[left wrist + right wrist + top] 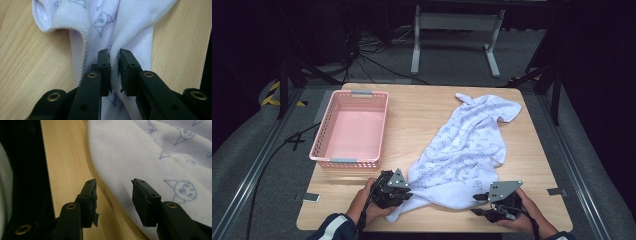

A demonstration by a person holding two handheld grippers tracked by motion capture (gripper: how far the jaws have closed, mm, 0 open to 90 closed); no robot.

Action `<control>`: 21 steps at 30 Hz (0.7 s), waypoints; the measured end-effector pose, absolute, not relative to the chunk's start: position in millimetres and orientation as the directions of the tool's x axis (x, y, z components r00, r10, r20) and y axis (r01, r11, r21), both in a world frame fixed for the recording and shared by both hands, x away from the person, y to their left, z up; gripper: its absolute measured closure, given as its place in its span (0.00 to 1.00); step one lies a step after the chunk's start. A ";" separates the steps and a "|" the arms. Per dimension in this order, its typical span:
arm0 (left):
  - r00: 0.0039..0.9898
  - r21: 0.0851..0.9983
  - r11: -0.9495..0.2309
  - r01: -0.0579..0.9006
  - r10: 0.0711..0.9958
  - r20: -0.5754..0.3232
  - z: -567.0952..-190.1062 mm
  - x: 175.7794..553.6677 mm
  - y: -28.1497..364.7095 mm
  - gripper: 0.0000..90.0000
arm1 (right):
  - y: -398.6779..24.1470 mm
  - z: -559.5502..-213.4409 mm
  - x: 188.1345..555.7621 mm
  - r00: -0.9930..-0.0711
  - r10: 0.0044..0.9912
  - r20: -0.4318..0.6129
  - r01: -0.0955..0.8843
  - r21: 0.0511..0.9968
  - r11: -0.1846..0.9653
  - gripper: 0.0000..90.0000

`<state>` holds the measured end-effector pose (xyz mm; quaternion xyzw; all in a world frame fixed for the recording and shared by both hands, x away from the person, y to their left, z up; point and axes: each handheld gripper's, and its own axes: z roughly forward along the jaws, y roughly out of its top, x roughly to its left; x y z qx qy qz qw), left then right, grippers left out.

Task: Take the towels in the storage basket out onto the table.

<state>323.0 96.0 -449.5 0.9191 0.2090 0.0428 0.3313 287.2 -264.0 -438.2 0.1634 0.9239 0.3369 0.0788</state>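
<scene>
1. White terry towel (464, 147) with pale blue cartoon print lies crumpled diagonally on the wood counter (422, 110), running from the far right corner to the near edge. Pink basket (351, 127) sits empty at the left edge, apart from the towel.
2. Left tool (114, 66): jaws pinched on a narrow fold of the towel at the near edge. Thin bite, only a ridge of cloth between the pads; likely to slip out if pulled hard or sideways.
3. Right tool (113, 195): jaws apart, nothing held, towel hem lying just between and ahead of them near the counter's near edge. Closing too high may miss the hem; too low, the tips scrape the wood.
4. One-sided lift would drag the bunched cloth rather than spread it.
5. Writing: small lettering printed beside the cartoon faces, too blurred to read. No brand labels visible.
</scene>
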 end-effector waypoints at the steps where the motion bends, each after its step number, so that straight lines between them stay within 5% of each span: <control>1: 0.910 0.632 -0.691 0.350 0.411 -0.054 -449.9 324.0 96.0 0.88 | -260.8 -441.3 289.9 -0.935 0.354 -0.033 0.252 0.639 0.727 0.62; 5: 0.905 0.640 -0.679 0.360 0.420 -0.064 -448.3 325.9 97.6 0.87 | -252.9 -450.5 297.5 -0.933 0.353 -0.069 0.243 0.604 0.759 0.69; 10: 0.906 0.653 -0.670 0.353 0.419 -0.061 -446.2 326.8 98.5 0.87 | -255.4 -449.2 307.0 -0.914 0.400 -0.071 0.276 0.614 0.739 0.93; 21: 0.922 0.669 -0.679 0.303 0.385 -0.026 -438.7 322.4 91.2 0.89 | -287.6 -383.9 309.8 -0.886 0.454 0.091 0.381 0.701 0.603 0.95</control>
